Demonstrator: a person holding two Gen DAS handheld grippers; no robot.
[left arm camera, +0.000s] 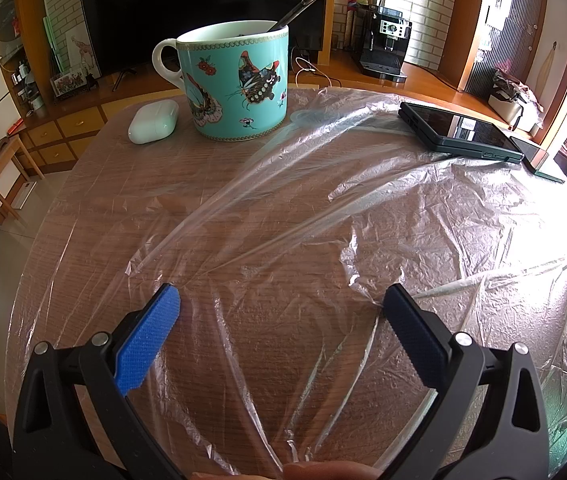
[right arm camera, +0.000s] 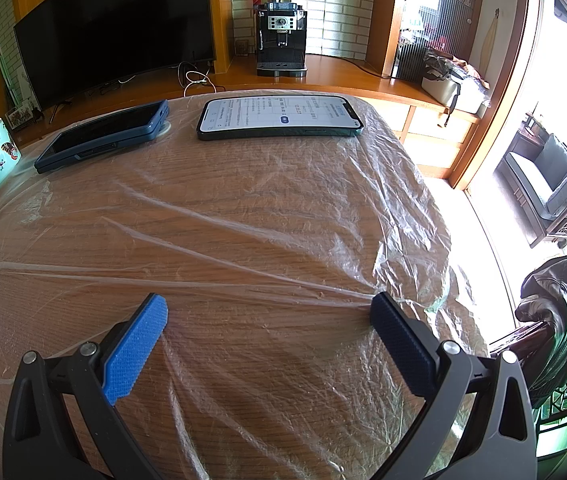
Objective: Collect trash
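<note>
Clear plastic sheet (left arm camera: 323,208) covers most of the wooden table (left arm camera: 95,184), wrinkled, w/ taut ridges running across mid-frame. Left gripper (left arm camera: 281,300), bottom center of the left wrist view, has jaws spread wide over the film, nothing between them. Right gripper (right arm camera: 269,306), bottom center of the right wrist view, is likewise spread, its dark pad's tip touching a stretched ridge. Butterfly mug (left arm camera: 239,80) w/ spoon sits upper center, white earbud case (left arm camera: 153,120) just beside it at left. Dark-cased phone (right arm camera: 103,136) upper left, lit phone (right arm camera: 279,116) top center, both resting on the plastic.
</note>
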